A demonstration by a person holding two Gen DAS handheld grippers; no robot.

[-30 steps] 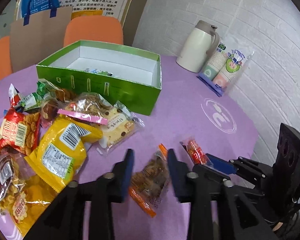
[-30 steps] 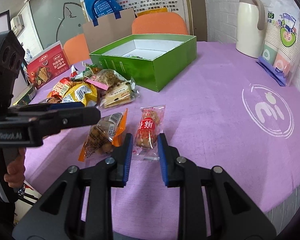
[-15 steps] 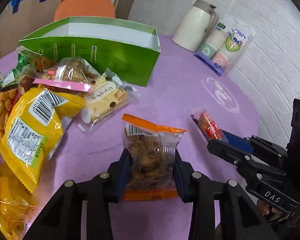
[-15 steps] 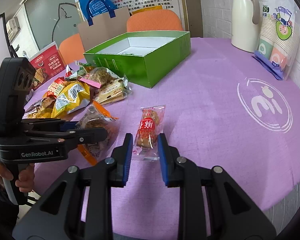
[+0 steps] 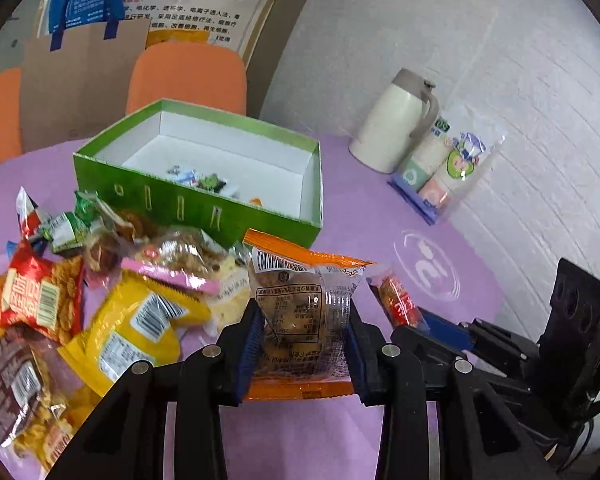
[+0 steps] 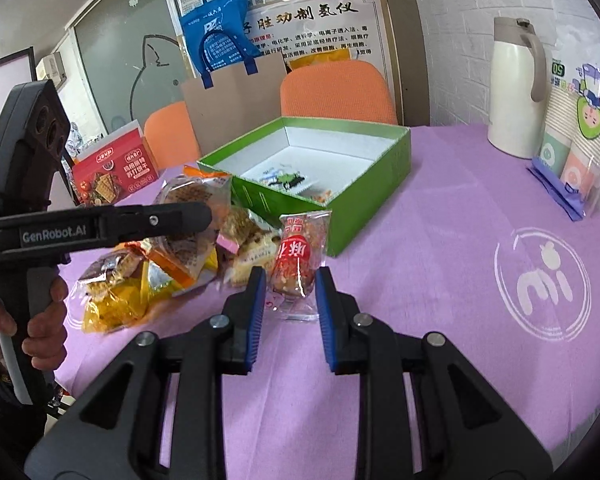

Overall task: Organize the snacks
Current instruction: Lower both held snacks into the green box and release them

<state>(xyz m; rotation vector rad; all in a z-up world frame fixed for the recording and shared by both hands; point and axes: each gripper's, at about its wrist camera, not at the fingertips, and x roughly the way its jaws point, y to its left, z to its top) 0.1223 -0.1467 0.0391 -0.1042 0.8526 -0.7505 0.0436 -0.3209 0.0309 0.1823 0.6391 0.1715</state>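
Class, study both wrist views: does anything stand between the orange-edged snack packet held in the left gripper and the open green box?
Nothing visible blocks it. The left gripper holds the orange-edged packet clear of the table, and the green box lies open just beyond. The snack pile lies to the left, below the lifted packet.

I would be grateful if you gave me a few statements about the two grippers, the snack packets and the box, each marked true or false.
1. The left gripper is shut on the orange-edged packet. True.
2. The right gripper holds nothing. False: it grips the red packet.
3. The green box is packed full. False: only a few small items lie inside.
4. The white jug stands upright beside the bagged paper cups. True.
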